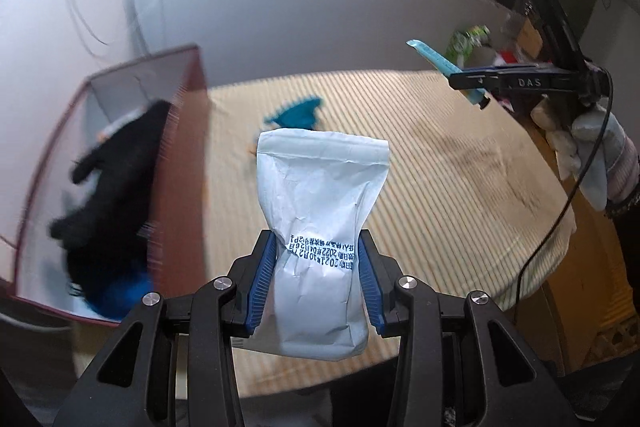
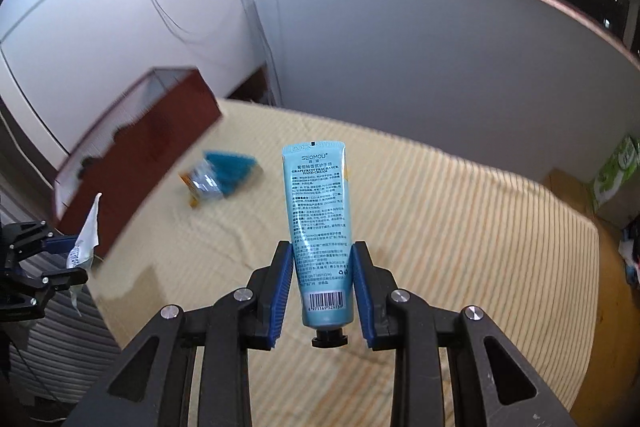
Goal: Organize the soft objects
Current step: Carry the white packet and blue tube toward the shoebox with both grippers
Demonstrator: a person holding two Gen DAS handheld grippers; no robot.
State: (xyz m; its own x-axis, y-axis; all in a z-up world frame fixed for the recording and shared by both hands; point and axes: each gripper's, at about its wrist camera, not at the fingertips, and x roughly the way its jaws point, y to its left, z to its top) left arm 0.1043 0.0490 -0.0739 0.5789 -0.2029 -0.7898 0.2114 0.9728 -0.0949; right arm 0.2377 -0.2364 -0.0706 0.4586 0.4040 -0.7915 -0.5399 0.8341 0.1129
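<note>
My left gripper (image 1: pixel 319 245) is shut on a white crinkled pouch (image 1: pixel 320 203) with blue printed text, held above the striped tablecloth (image 1: pixel 440 163). My right gripper (image 2: pixel 323 255) is shut on a light blue hand cream tube (image 2: pixel 320 211), its black cap toward me. From the left wrist view the right gripper (image 1: pixel 466 83) shows at the upper right with the tube (image 1: pixel 434 57) sticking out. From the right wrist view the left gripper (image 2: pixel 64 259) shows at the left edge with the pouch (image 2: pixel 86 233). A blue cloth item (image 2: pixel 230 171) and a small shiny packet (image 2: pixel 202 185) lie on the cloth.
A dark red open box (image 1: pixel 180 147) stands at the table's left, with black and blue soft things (image 1: pixel 108 199) inside. A grey partition (image 2: pixel 400 47) rises behind the table. A green carton (image 2: pixel 616 167) sits at the right. A gloved hand (image 1: pixel 592 147) holds the right gripper.
</note>
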